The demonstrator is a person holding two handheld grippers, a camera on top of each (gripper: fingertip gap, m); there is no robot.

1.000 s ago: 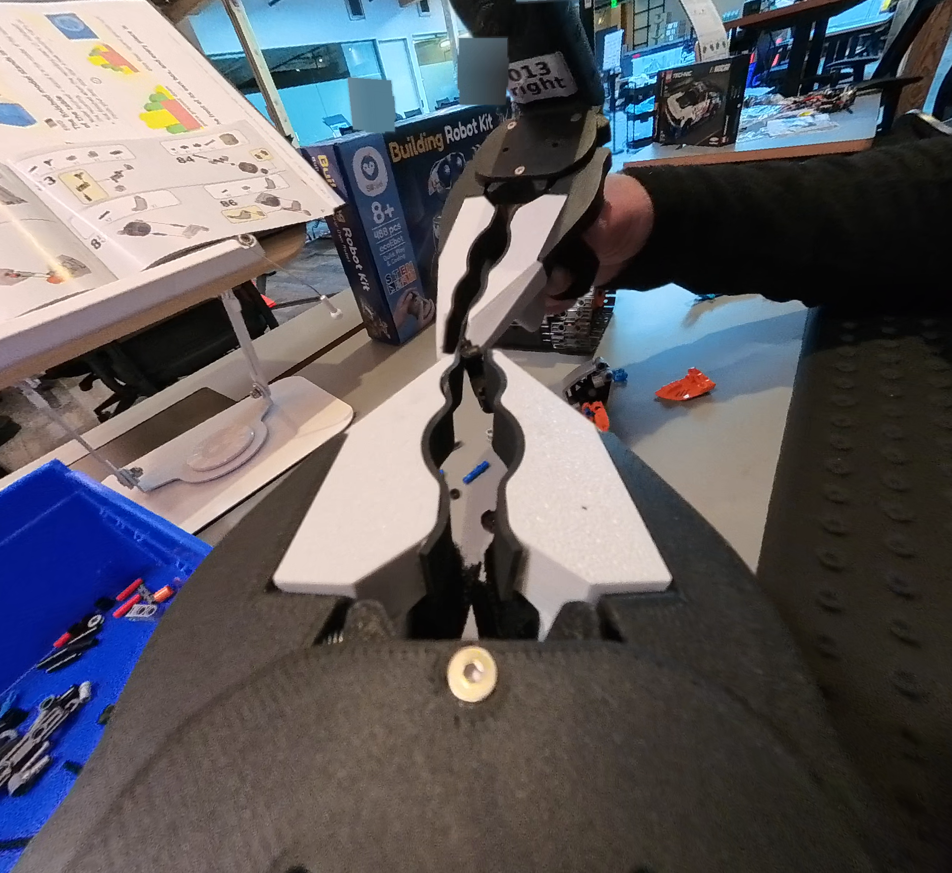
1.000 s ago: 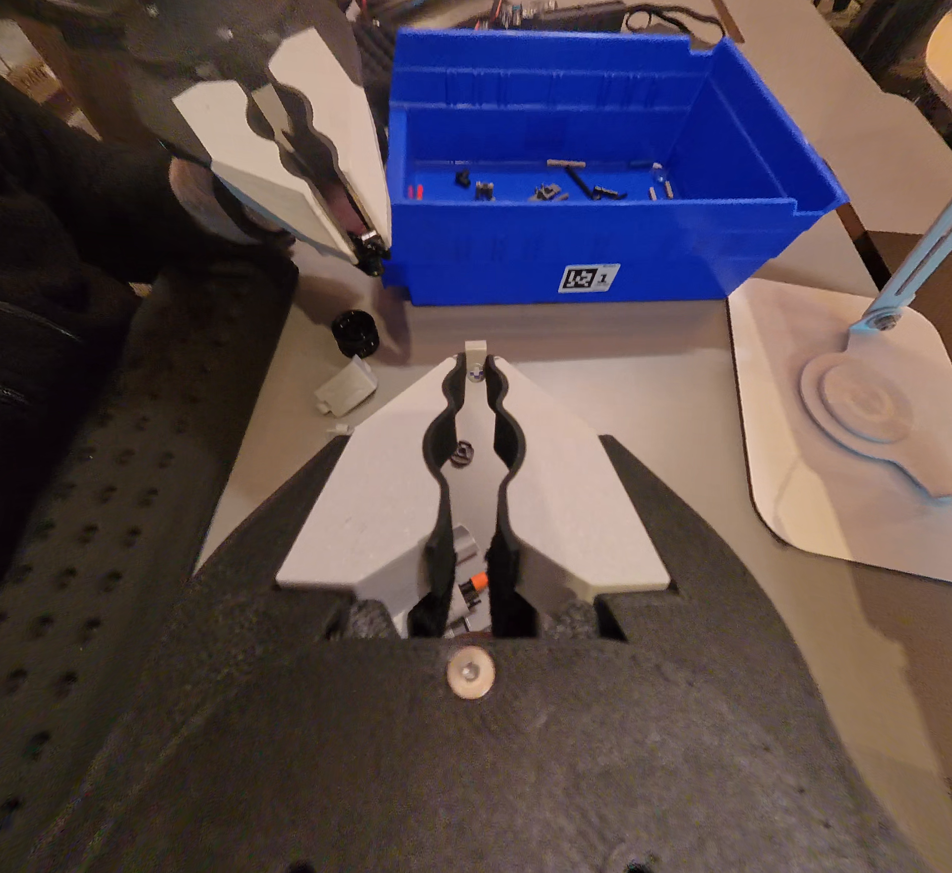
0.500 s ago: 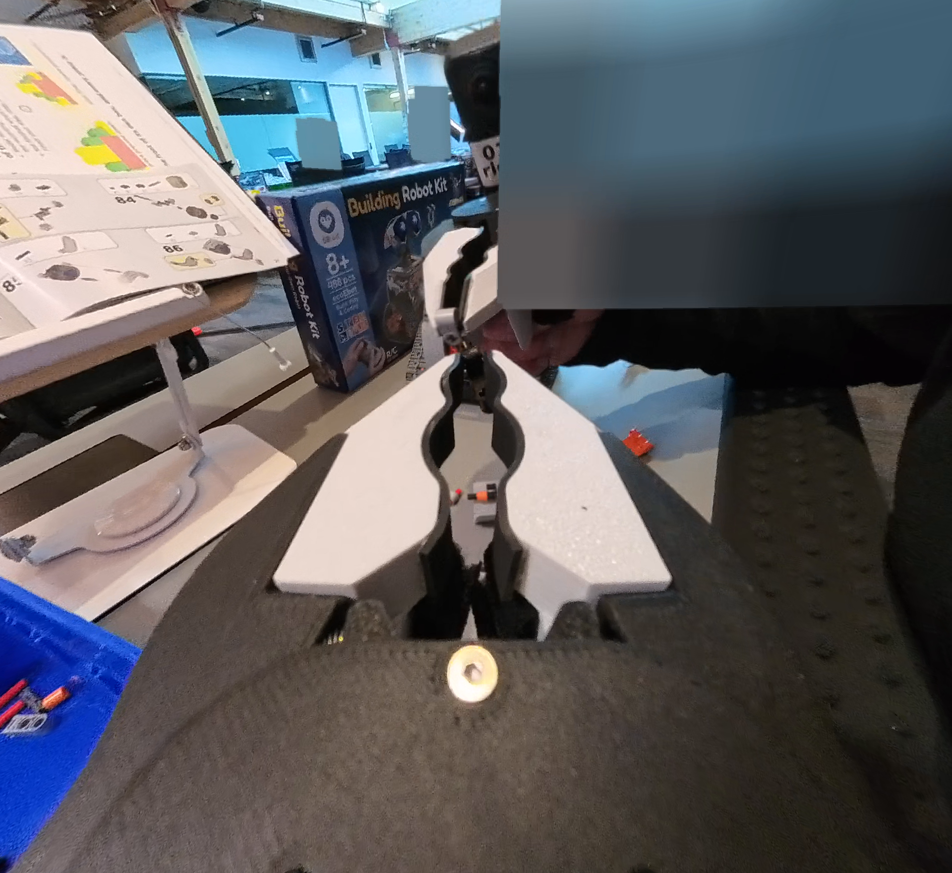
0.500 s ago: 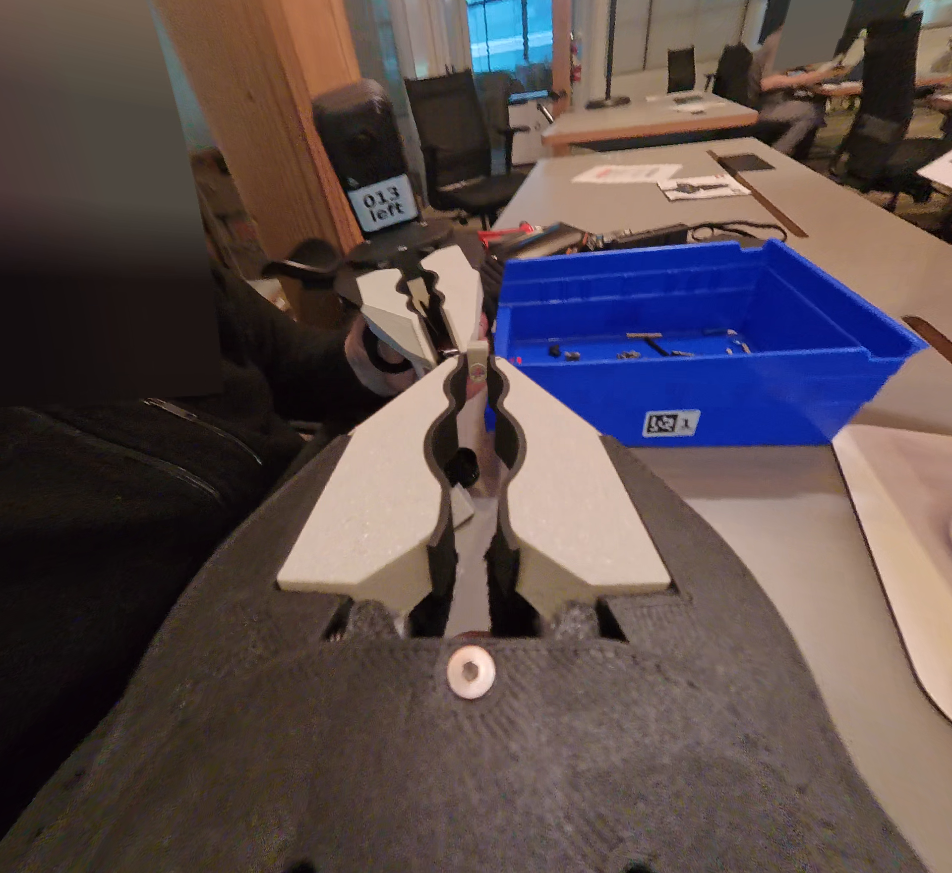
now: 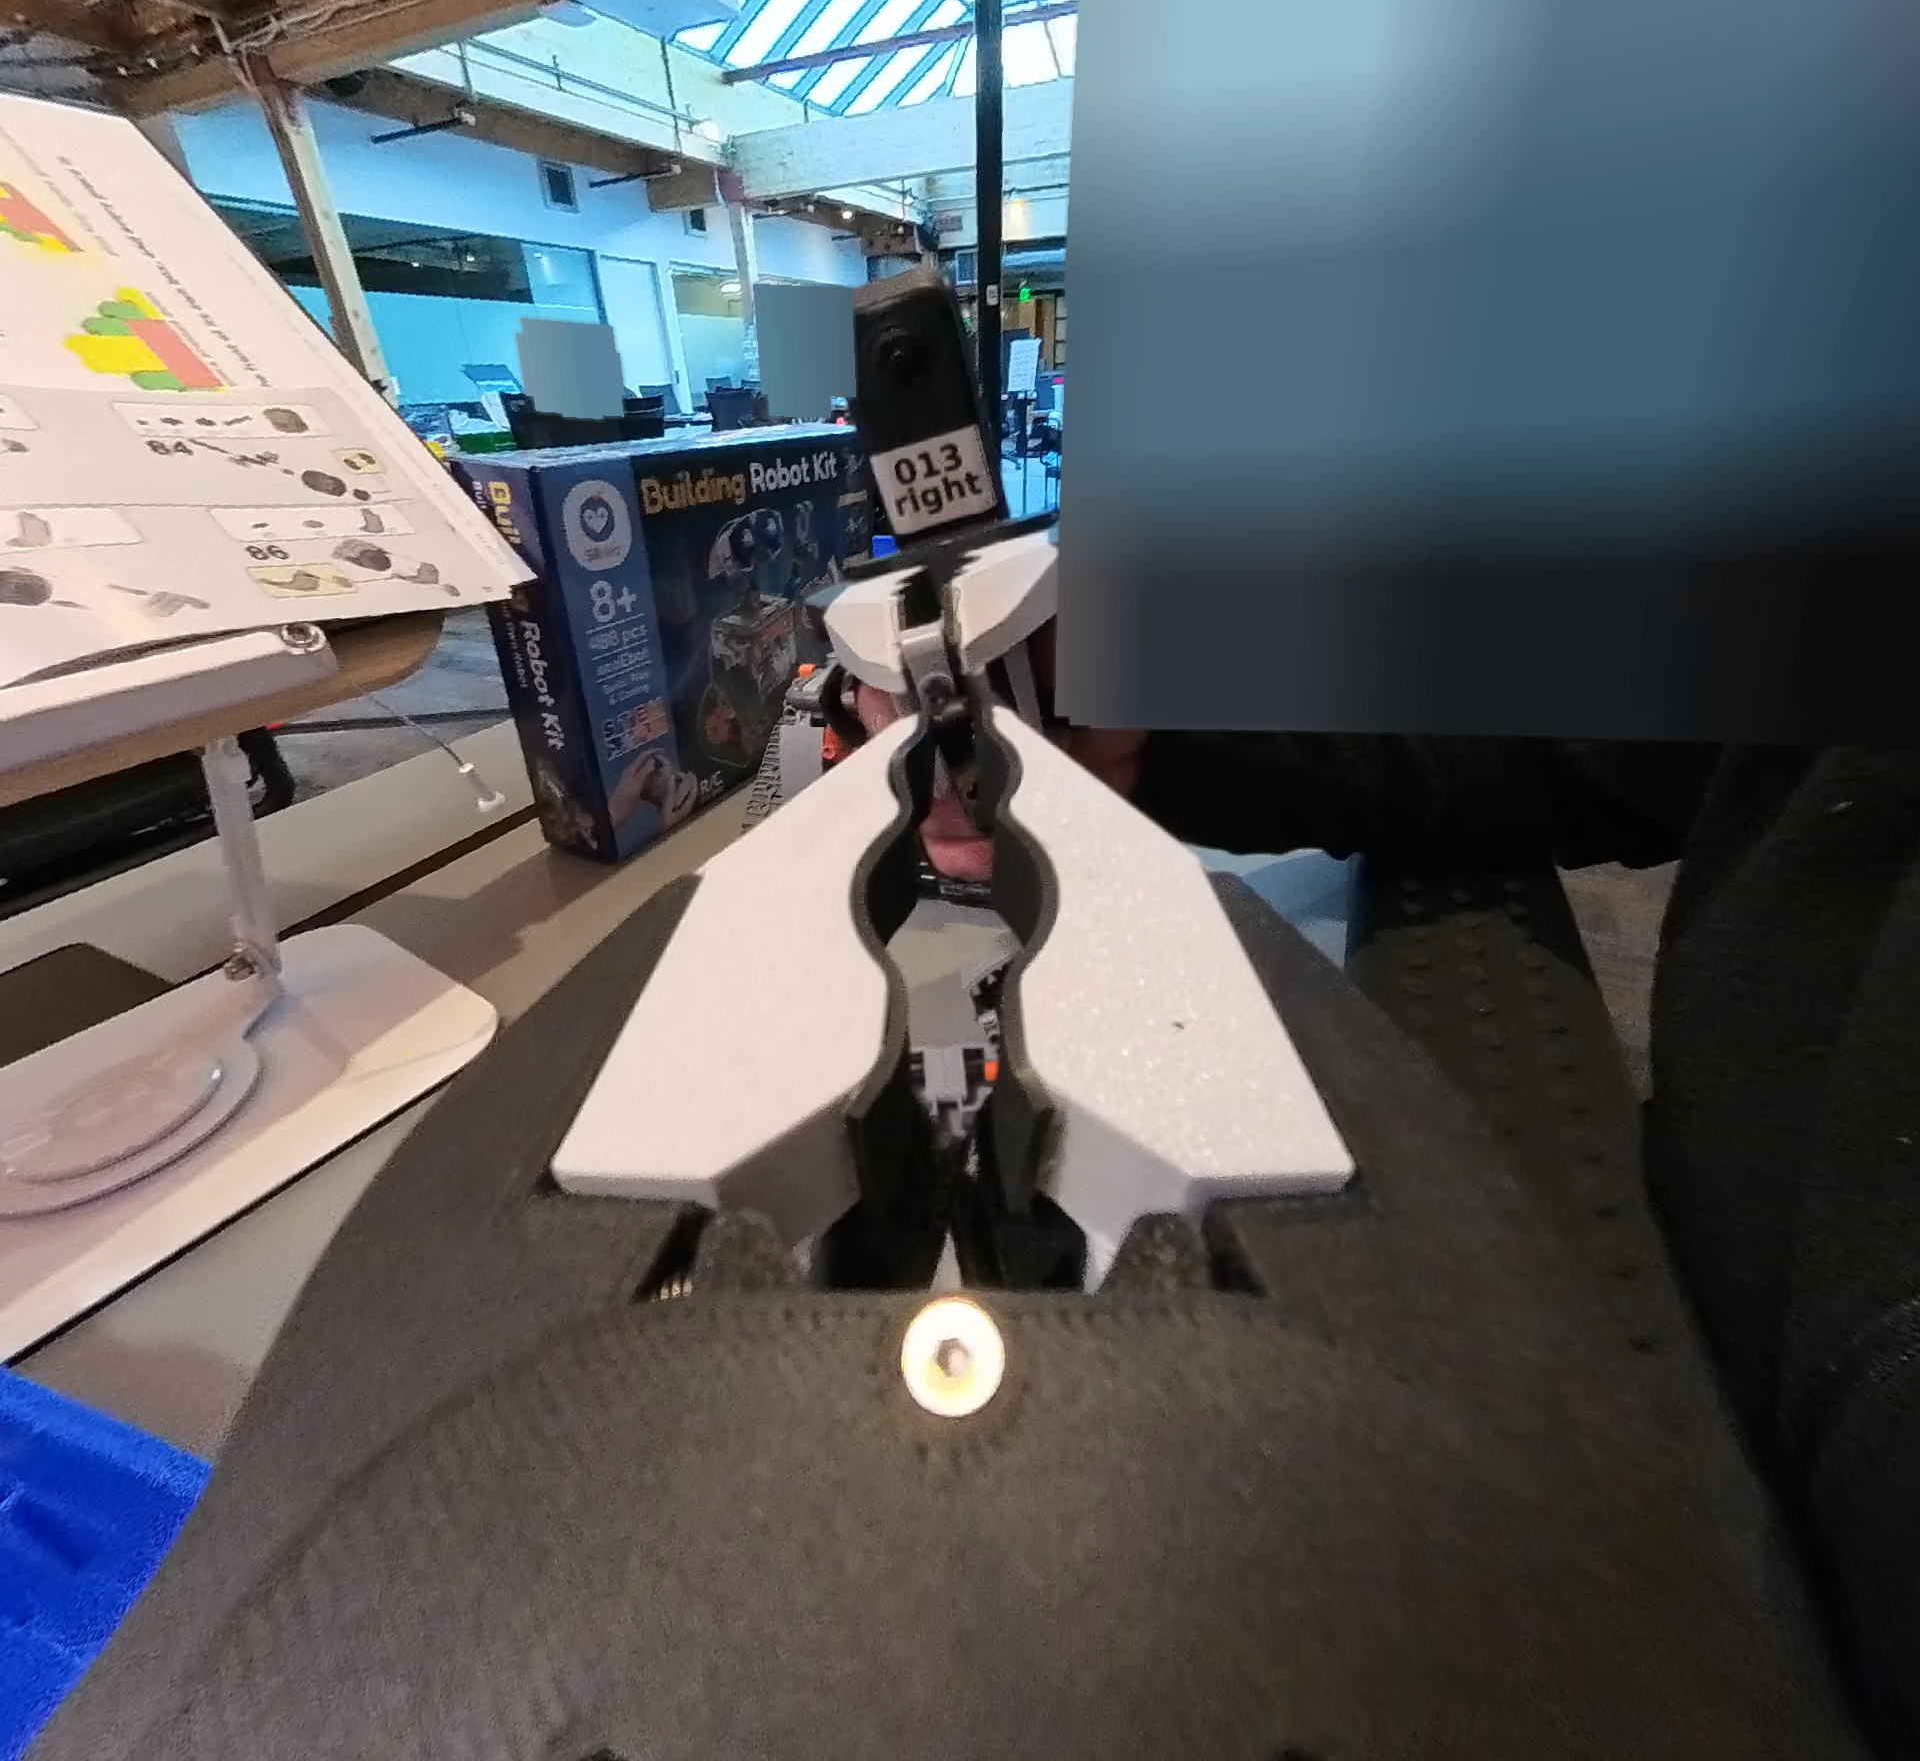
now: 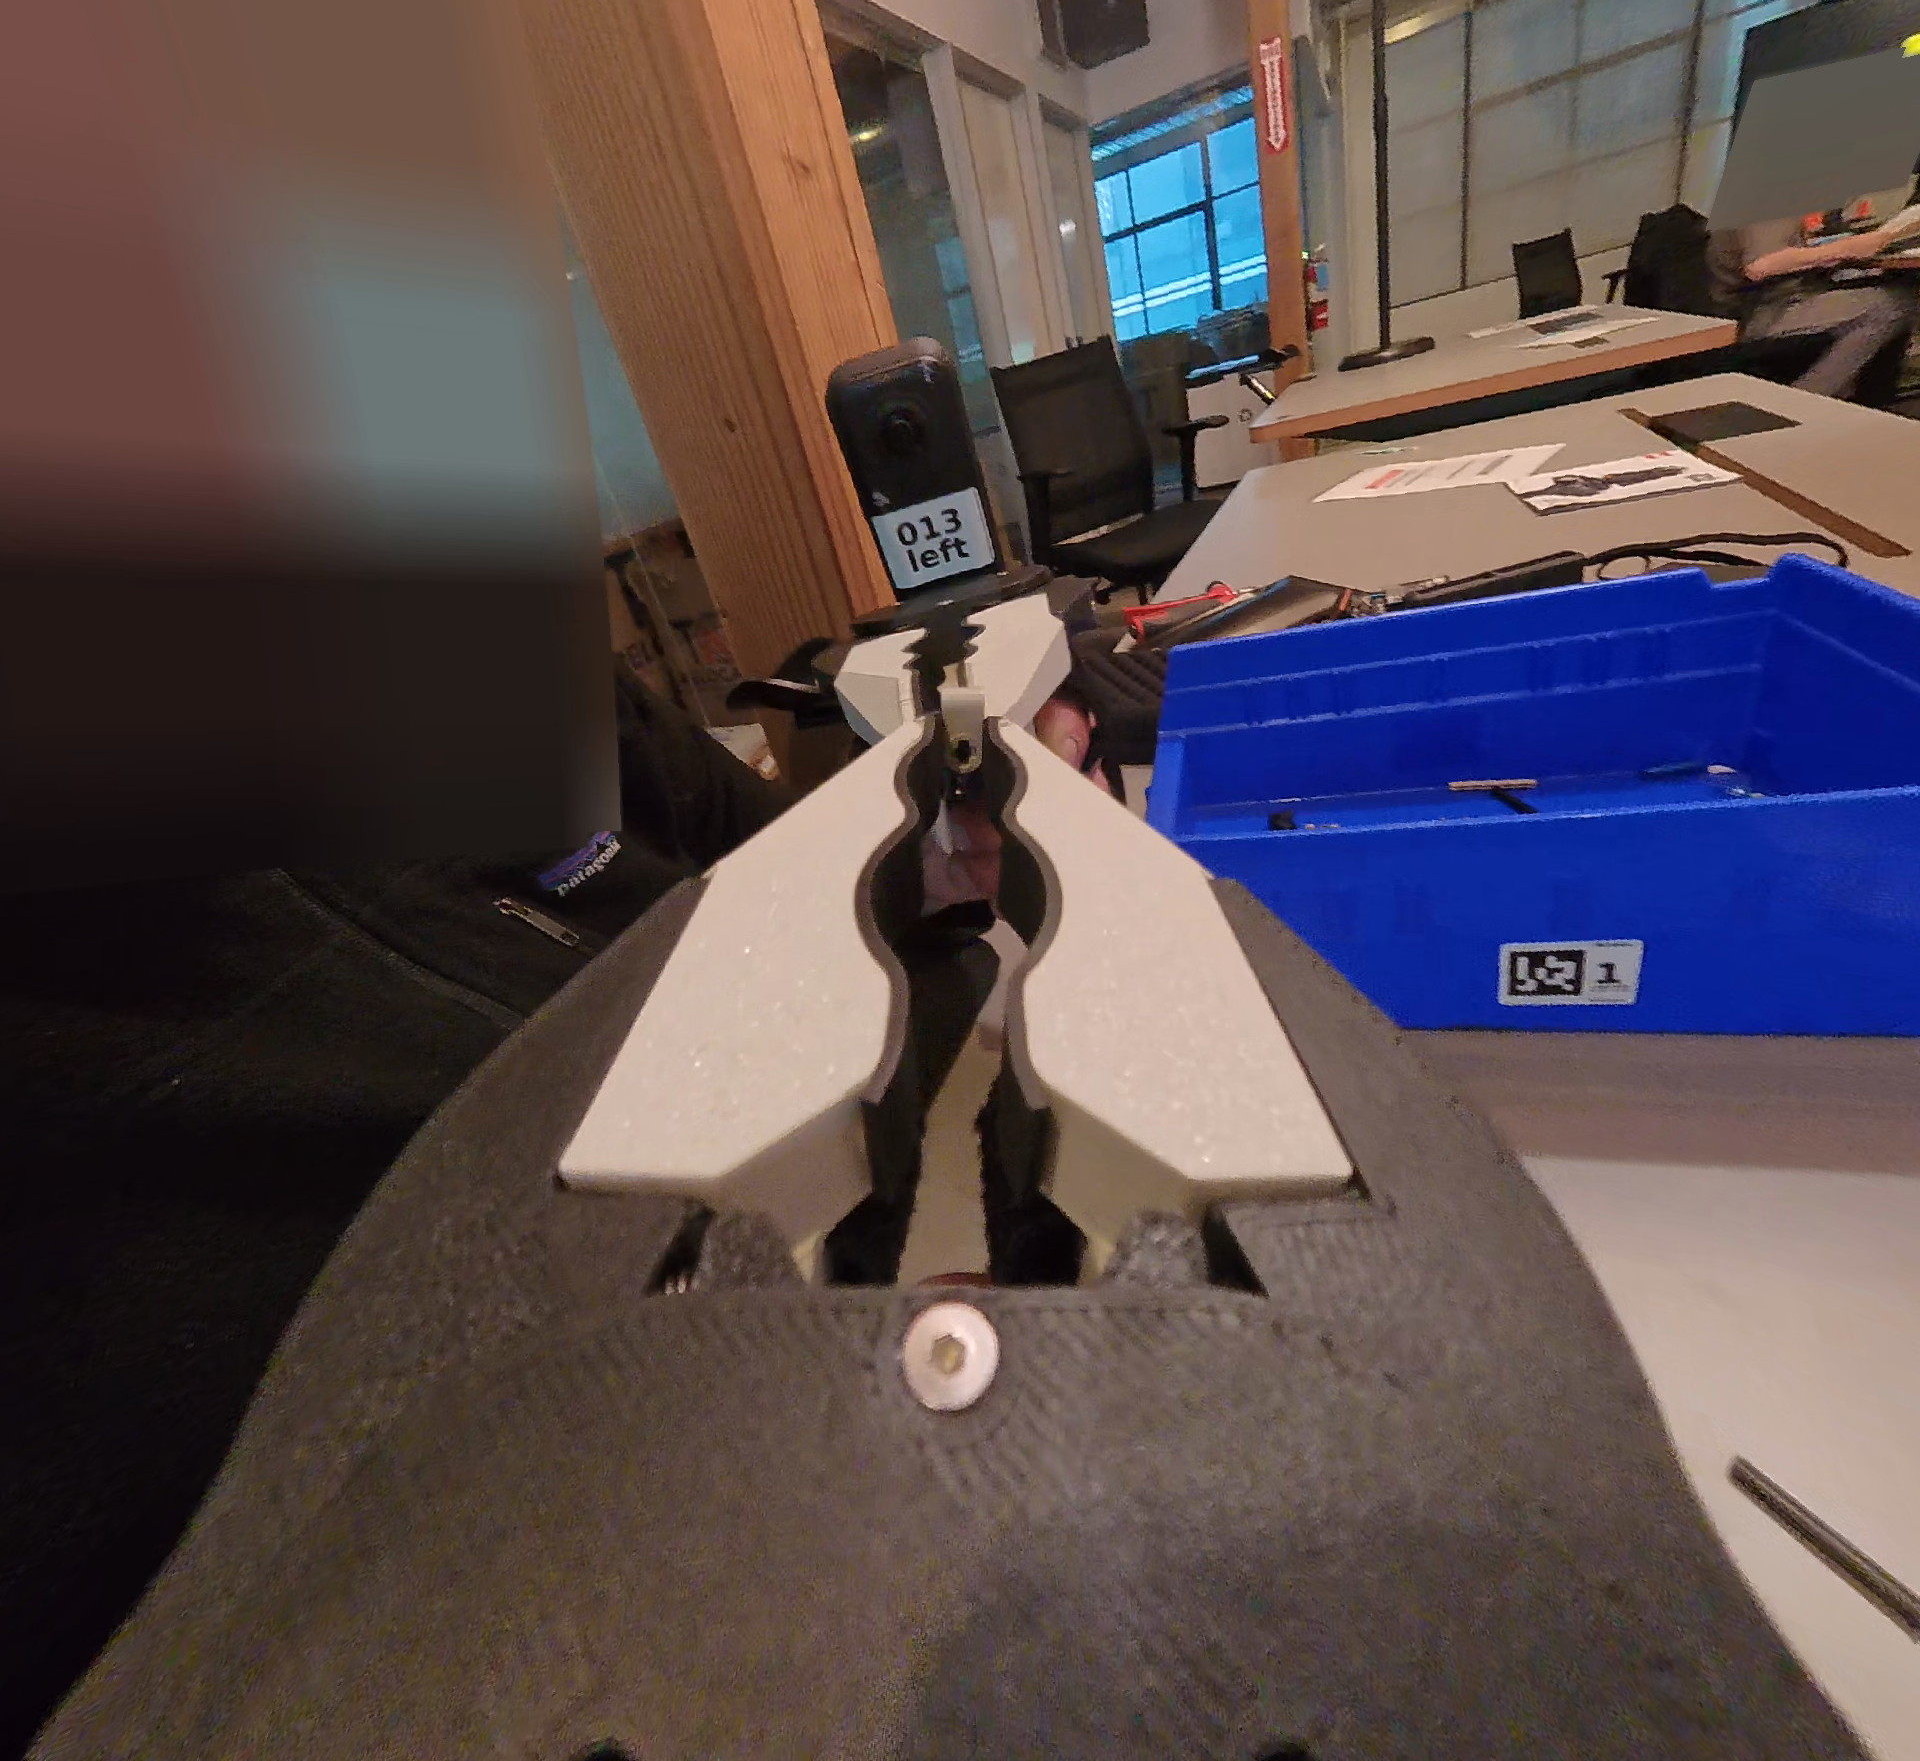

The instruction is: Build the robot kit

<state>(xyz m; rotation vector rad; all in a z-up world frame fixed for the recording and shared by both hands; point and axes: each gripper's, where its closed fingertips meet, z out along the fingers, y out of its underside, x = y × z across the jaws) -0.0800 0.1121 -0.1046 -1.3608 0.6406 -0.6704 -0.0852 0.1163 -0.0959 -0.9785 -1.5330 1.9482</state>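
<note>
My left gripper (image 5: pixel 948 724) is shut on a small black part (image 5: pixel 943 701) at its tips. My right gripper (image 6: pixel 961 737) is shut on a small light grey part (image 6: pixel 961 709). The two grippers are held level above the table and point at each other, tip to tip. The two parts touch or nearly touch; I cannot tell which. The right gripper also shows in the left wrist view (image 5: pixel 928 646), and the left gripper shows in the right wrist view (image 6: pixel 948 667). A hand shows behind each far gripper.
A blue bin (image 6: pixel 1558 880) with several small parts stands on the grey table; its corner also shows in the left wrist view (image 5: pixel 62 1555). An open instruction booklet (image 5: pixel 156 464) rests on a white stand (image 5: pixel 260 1036). A blue kit box (image 5: pixel 665 631) stands behind. A black perforated mat (image 5: pixel 1455 984) lies near. Less than 4 cm separates the two grippers' tips.
Both grippers have risen from pointing down at the table to level. They now face each other head-on with their held parts brought together.
</note>
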